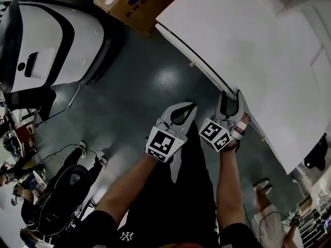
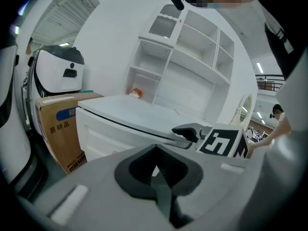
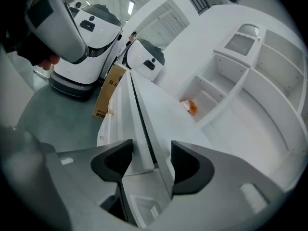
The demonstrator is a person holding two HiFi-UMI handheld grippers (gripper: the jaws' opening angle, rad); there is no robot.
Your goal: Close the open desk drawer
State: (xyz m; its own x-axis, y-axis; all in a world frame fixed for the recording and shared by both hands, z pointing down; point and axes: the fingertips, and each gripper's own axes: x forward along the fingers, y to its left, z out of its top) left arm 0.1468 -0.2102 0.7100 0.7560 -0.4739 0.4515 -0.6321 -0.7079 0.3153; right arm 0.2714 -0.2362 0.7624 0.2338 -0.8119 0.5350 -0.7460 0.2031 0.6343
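Note:
A white desk point(image 1: 248, 50) fills the right of the head view, and its drawer front point(image 1: 204, 68) runs along the near edge. My right gripper point(image 1: 231, 94) is at that edge. In the right gripper view its jaws stand open point(image 3: 151, 160) astride the front edge. The drawer front point(image 3: 120, 109) is on their left and the desk top point(image 3: 159, 109) on their right, with a dark gap line between them. My left gripper point(image 1: 192, 106) hangs just left of the right one, off the desk, shut on nothing point(image 2: 155, 170). The left gripper view shows the right gripper point(image 2: 187, 131) against the desk point(image 2: 130, 109).
A cardboard box point(image 1: 139, 4) stands at the desk's far end beside a big white machine point(image 1: 46, 40). A white shelf unit point(image 3: 250, 81) on the desk holds a small orange thing point(image 3: 191, 107). Dark green floor point(image 1: 150, 81) lies left of the desk. Bags and cables lie at lower left.

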